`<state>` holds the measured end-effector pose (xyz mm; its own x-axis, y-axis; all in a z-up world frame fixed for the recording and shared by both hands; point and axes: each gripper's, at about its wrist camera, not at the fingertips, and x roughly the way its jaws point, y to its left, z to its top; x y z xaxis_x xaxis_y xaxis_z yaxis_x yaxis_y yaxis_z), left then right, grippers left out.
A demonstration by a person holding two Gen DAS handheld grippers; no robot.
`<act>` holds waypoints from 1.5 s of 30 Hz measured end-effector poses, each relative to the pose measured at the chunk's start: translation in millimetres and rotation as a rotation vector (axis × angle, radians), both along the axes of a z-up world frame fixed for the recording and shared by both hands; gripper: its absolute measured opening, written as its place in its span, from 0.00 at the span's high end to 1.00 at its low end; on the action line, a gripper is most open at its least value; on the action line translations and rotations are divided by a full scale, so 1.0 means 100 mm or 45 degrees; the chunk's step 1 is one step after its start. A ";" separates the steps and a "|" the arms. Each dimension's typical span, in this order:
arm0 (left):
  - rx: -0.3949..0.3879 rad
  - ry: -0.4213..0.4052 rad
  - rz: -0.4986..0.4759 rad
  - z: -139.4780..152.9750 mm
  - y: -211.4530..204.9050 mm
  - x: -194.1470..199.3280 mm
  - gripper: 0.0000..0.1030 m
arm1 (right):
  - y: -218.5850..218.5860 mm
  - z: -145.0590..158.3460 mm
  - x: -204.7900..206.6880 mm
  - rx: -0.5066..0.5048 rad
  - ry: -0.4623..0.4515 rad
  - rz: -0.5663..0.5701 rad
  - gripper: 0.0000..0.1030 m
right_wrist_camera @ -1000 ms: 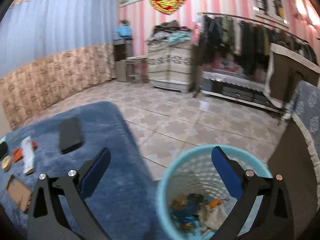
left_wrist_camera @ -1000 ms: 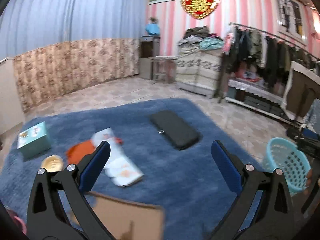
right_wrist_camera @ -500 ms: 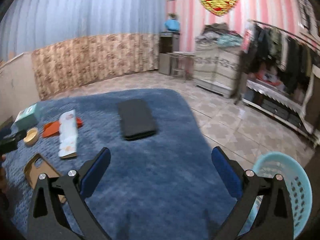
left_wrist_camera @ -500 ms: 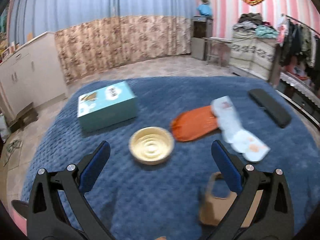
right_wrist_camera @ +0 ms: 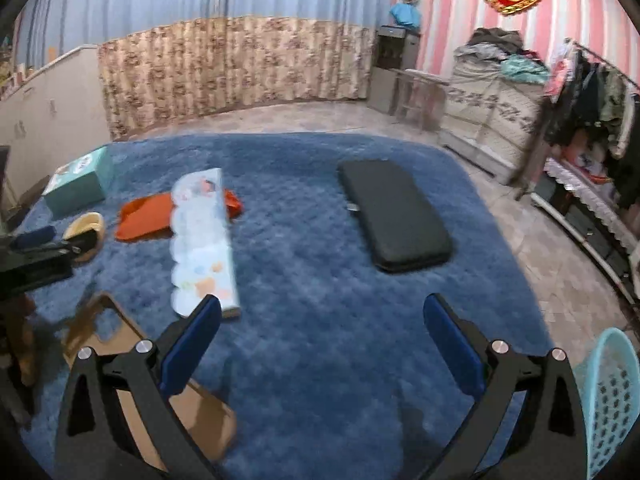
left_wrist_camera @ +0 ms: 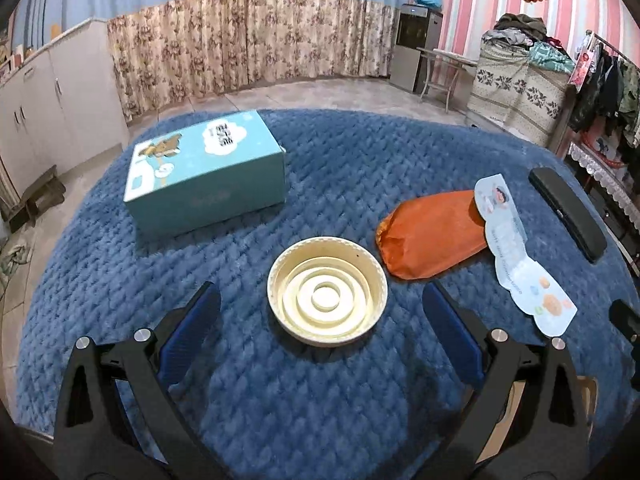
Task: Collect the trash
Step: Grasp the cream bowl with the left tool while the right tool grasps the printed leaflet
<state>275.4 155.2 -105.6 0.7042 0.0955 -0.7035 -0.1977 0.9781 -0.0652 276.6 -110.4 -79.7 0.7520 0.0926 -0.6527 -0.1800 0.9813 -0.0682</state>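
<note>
With both claws spread wide and empty, we judge the step in hand to be the approach to the next piece of trash. We take the cream lid as our landmark; it lies on the blue rug, ribbed hollow side up. Our left gripper hangs just short of the lid, its fingers flanking the near rim without touching. Beside the lid, to its right, lies the orange pouch, and across the pouch's far end rests the long printed card. Behind the lid and to its left sits the teal box. Further right of the lid lies the black case.

Our right gripper hovers over bare rug, well away from the lid, with brown cardboard under its left finger and the turquoise basket at its right.

Next, we expect to lower the left gripper and close it across the lid's rim; the shallow wall may slip.

The basket is cut off by the frame edge, so its contents are hidden. The cardboard is partly covered. Print on the box is unreadable.
</note>
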 end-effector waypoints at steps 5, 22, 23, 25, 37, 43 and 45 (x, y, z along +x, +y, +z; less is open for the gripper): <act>-0.068 0.045 0.012 -0.08 0.06 0.05 0.20 | 0.24 -0.06 0.15 0.004 0.054 0.075 0.04; -0.030 -0.041 0.017 0.02 0.00 -0.33 0.41 | 0.63 -0.38 0.34 -0.017 0.211 0.175 0.32; -0.036 -0.033 0.019 0.01 0.01 -0.32 0.41 | 0.65 -0.38 0.32 -0.021 0.204 0.195 0.39; -0.044 -0.021 0.017 -0.01 0.02 -0.31 0.41 | 0.69 -0.37 0.29 -0.022 0.194 0.229 0.49; 0.074 -0.086 -0.012 0.14 -0.17 -0.42 0.41 | -0.13 0.08 -0.18 0.057 0.062 0.120 0.49; 0.039 -0.179 -0.085 0.45 -0.55 -0.55 0.41 | -0.95 0.37 -0.64 0.083 -0.025 -0.086 0.49; 0.027 -0.214 -0.132 0.56 -0.76 -0.57 0.41 | -1.17 0.43 -0.76 0.080 -0.045 -0.148 0.49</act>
